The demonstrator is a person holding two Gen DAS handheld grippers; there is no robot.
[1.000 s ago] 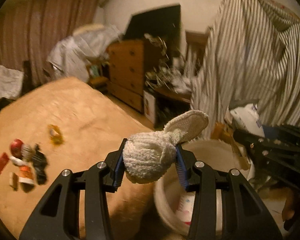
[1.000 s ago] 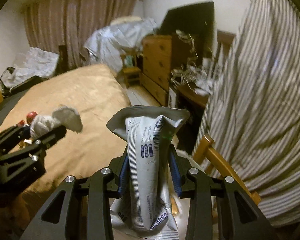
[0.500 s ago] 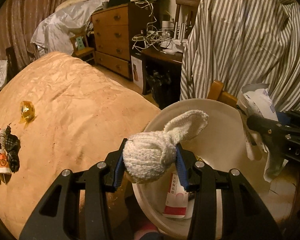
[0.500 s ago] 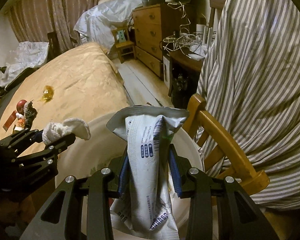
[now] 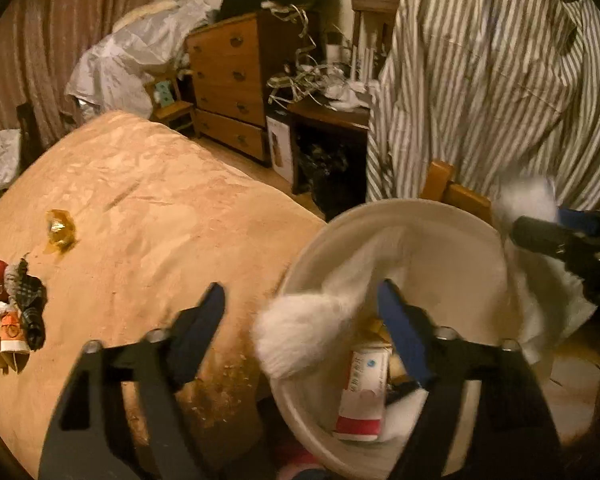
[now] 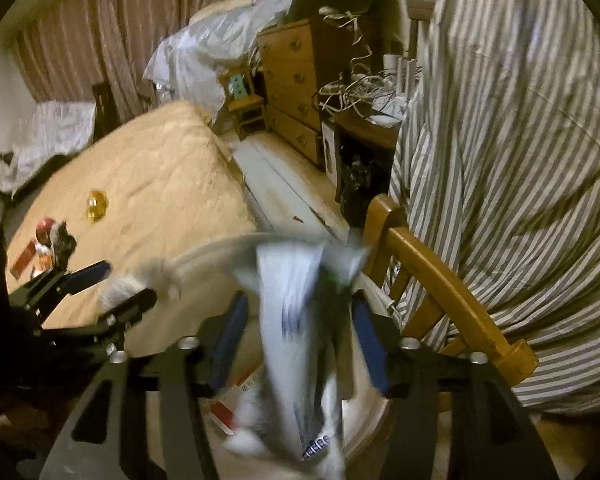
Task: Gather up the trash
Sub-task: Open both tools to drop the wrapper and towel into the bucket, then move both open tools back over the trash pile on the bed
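Note:
My left gripper [image 5: 300, 312] hangs over a white bin [image 5: 380, 210], and its jaws are opening. A fuzzy white sock ball [image 5: 300, 332] is blurred between them, free of the pads, over the bin's near rim. My right gripper [image 6: 298, 308] is also above the bin [image 6: 204, 252], jaws opening. A grey-white printed packet [image 6: 292, 320] is smeared between its fingers and clear of the pads. Each gripper shows in the other's view: the right gripper [image 5: 548, 224] at the bin's right rim, the left gripper [image 6: 116, 288] at its left rim. A red-and-white carton [image 5: 364, 392] lies inside the bin.
A tan bed [image 5: 148, 208] on the left carries a yellow wrapper [image 5: 60, 232] and a small pile of trash [image 5: 14, 312]. A wooden chair [image 6: 440, 280] under a striped sheet [image 6: 520, 160] stands right behind the bin. A dresser [image 5: 232, 80] and cluttered table stand beyond.
Both grippers sank over the bin, then went from shut to open. The sock ball and the packet have left the pads and are blurred between the fingers.

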